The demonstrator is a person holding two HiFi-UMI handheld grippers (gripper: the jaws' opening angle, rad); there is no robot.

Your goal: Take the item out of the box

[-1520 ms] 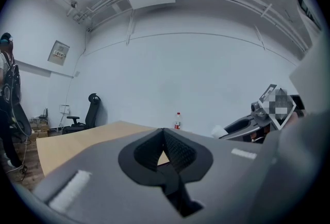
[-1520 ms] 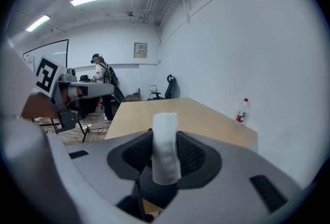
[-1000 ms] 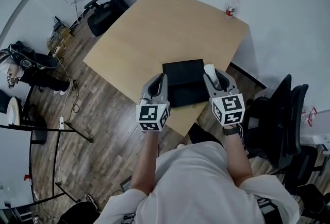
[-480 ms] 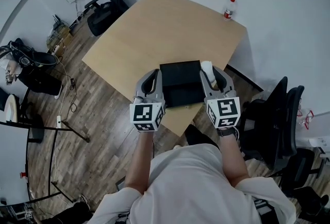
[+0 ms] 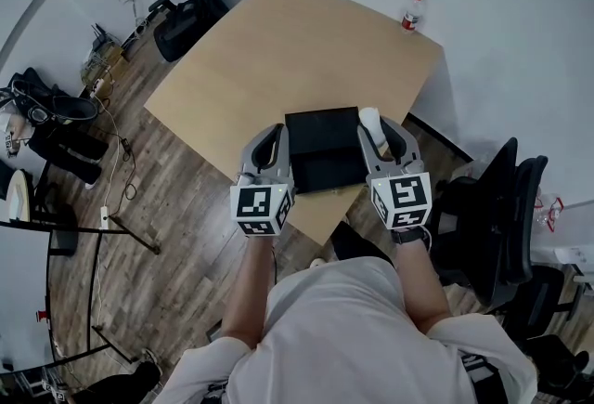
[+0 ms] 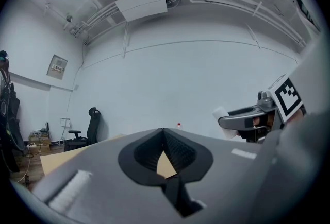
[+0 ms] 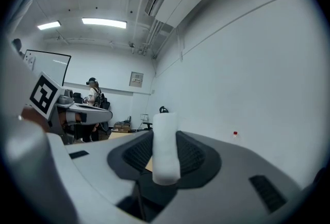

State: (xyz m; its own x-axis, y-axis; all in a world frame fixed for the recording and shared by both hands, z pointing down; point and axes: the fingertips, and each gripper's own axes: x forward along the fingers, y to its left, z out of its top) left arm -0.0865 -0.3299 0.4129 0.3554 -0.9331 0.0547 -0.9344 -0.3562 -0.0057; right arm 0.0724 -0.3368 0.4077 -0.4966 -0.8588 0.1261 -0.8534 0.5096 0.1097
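Observation:
A black box lies near the front edge of the wooden table. My right gripper hovers over the box's right side, shut on a white foam piece. In the right gripper view the foam piece stands upright between the pads of the right gripper. My left gripper hangs by the box's left side. In its own view the left gripper has its tips together with nothing between them. That view also shows the right gripper with the foam piece.
A water bottle stands at the table's far right corner. Black office chairs stand at the far left and close on the right. Cables and bags lie on the floor at left. A person stands far off.
Both grippers have shifted slightly left and toward the person beside the box. The white foam piece stays in the right jaws throughout.

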